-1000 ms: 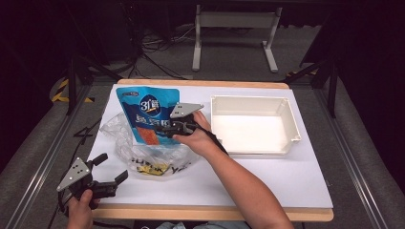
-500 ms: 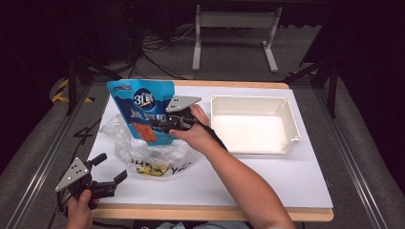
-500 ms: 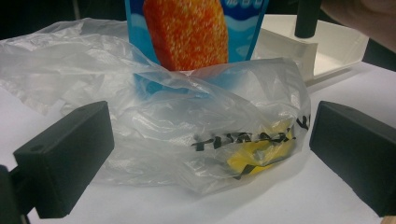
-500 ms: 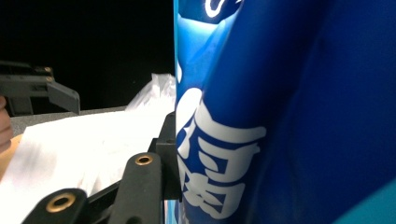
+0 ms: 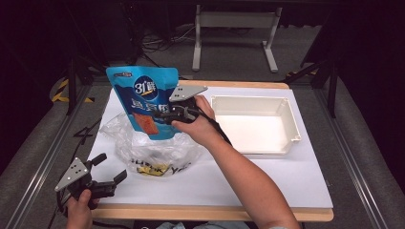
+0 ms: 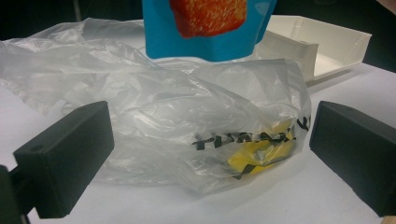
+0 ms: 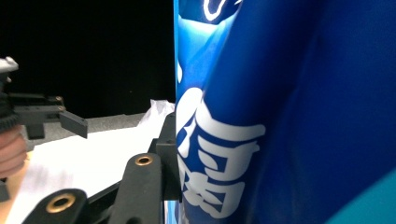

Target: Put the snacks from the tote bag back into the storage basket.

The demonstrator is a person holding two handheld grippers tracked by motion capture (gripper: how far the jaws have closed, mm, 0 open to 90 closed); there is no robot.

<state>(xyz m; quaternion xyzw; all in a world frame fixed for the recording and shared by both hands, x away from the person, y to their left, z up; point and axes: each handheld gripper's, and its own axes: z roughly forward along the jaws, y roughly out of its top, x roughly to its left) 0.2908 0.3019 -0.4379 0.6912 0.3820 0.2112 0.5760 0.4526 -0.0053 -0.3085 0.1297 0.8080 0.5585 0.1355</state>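
**Spotter:** Above the clear plastic bag [image 5: 148, 145], your right gripper [image 5: 168, 116] is clamped on the side edge of the blue snack pouch [image 5: 143, 102], holding it upright with its bottom edge just over the bag's crumpled top. The pouch is clear of the table [image 5: 267, 176].

**Checker:** How secure does that hold look to you?

**Spotter:** You have it by one edge only, so the pouch can swing or twist in the jaws if you turn your wrist fast. If it slips, I judge it drops back onto the bag rather than into the white tray [image 5: 286, 117], which sits beside your hand with nothing in it.

**Checker:** And your other hand?

**Spotter:** Your left gripper [image 5: 106, 171] rests at the near corner, jaws spread wide, gripping nothing and aimed at the bag. The bag is loose and unpinned, with something yellow [image 6: 261, 151] inside. If the pouch bottom catches a fold, you may drag the whole bag along.

**Checker:** So mind that low edge.
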